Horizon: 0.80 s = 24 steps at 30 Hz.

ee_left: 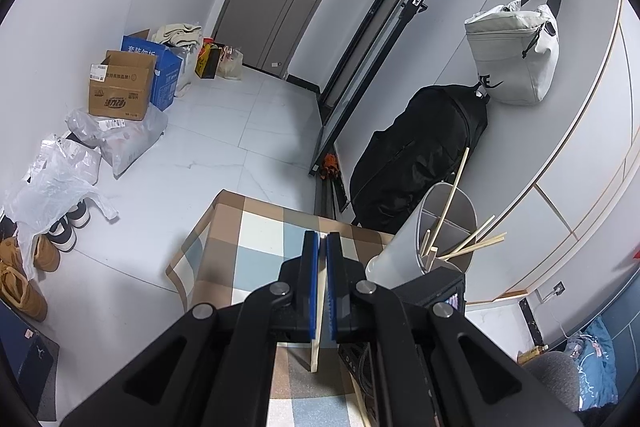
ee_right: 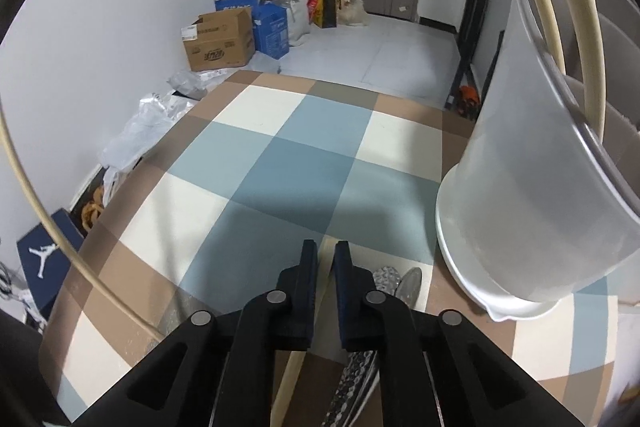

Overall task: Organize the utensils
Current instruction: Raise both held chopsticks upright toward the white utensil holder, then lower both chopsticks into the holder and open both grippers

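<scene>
A pale wooden chopstick point(ee_left: 319, 311) is pinched between the blue pads of the left claw point(ee_left: 322, 241), its lower end hanging out beneath the fingers above the bench point(ee_left: 256, 227), which wears a checked cloth of blue, cream and brown. Just to the right of that claw stands a frosted white holder point(ee_left: 404, 247) with dividers inside; several more chopsticks point(ee_left: 452, 203) lean out of its compartments at different angles, some tipped far over its rim. From the right hand's side, the right claw point(ee_right: 326, 247) hangs low over the cloth with its dark fingers nearly together, and another light wooden stick point(ee_right: 298, 367) runs through the narrow gap between them; whether the pads actually press on it I cannot tell. Beside that stick, partly under the right finger, lie a spoon point(ee_right: 408, 285) and a handle with a hammered pattern point(ee_right: 356, 371), both flat on the cloth. The holder sits near the bench's right edge, close to this claw. Beyond the bench the tiled floor carries a brown cardboard box point(ee_left: 120, 87), a blue box point(ee_left: 166, 75), plastic bags point(ee_left: 56, 179) and shoes point(ee_left: 64, 231) along the wall. A black backpack point(ee_left: 416, 155) leans by the wall, and a light grey bag point(ee_left: 516, 55) hangs above it.
</scene>
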Each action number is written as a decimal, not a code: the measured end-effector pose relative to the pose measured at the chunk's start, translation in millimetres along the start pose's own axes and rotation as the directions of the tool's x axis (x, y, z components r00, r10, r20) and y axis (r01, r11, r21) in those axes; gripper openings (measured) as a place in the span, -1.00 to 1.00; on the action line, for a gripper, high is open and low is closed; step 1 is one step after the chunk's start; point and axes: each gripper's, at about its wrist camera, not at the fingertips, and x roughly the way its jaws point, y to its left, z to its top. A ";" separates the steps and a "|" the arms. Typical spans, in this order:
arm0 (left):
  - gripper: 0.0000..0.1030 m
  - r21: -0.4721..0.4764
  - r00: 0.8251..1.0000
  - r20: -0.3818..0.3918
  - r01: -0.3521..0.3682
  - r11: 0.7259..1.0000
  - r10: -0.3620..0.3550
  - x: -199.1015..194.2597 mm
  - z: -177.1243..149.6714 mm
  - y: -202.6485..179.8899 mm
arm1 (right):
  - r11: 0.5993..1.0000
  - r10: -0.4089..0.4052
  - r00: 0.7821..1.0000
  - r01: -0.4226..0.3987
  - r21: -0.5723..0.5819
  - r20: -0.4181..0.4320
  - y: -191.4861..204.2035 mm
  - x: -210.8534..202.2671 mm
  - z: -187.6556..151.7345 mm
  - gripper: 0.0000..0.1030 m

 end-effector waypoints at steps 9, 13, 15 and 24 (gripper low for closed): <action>-1.00 0.029 1.000 0.019 0.005 1.000 -0.005 -3.0 -0.3 -4.7 | 0.999 0.045 0.990 -0.048 0.017 0.132 -3.7 -49.5 -0.4 -0.88; -1.00 0.048 1.000 0.022 0.008 0.999 -0.009 -3.7 -2.4 -9.6 | 0.993 0.097 0.976 -0.109 0.051 0.194 -11.5 -77.4 1.1 -0.88; -1.00 0.056 1.000 0.023 0.009 0.998 -0.011 -3.7 -3.4 -13.4 | 0.990 0.115 0.966 -0.131 0.058 0.232 -15.5 -92.9 2.2 -0.88; -1.00 0.118 0.999 0.047 0.021 0.993 -0.026 -9.9 -1.7 -38.8 | 0.983 0.143 0.916 -0.177 0.057 0.375 -37.0 -155.6 9.5 -0.88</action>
